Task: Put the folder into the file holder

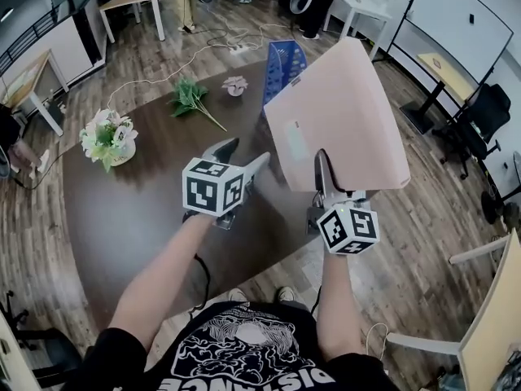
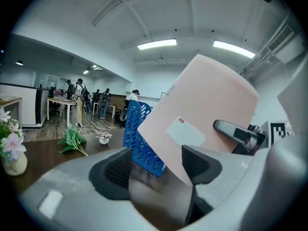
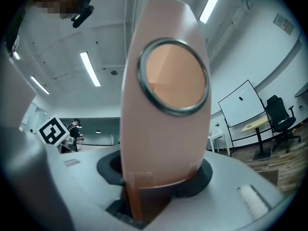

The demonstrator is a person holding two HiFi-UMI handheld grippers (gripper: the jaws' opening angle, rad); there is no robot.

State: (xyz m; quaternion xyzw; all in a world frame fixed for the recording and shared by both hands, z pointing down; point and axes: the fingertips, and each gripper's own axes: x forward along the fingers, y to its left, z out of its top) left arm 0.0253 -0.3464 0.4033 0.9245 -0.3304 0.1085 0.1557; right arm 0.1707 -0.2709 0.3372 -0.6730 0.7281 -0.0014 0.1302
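A pink folder (image 1: 338,112) stands upright in the air, its lower edge clamped in my right gripper (image 1: 321,177), which is shut on it. In the right gripper view the folder's spine (image 3: 163,129), with its round finger hole, fills the space between the jaws. The blue mesh file holder (image 1: 283,63) sits on the far side of the brown table (image 1: 146,210), just behind the folder's left edge. My left gripper (image 1: 240,157) hovers open to the left of the folder and holds nothing. Its own view shows the folder (image 2: 207,109) and the file holder (image 2: 139,138) ahead of the open jaws.
A vase of white flowers (image 1: 108,137) stands at the table's left. A green sprig (image 1: 191,98) and a small potted flower (image 1: 235,85) lie near the far edge. Office chairs (image 1: 480,116) and a whiteboard (image 1: 456,19) are to the right. People stand in the background (image 2: 79,97).
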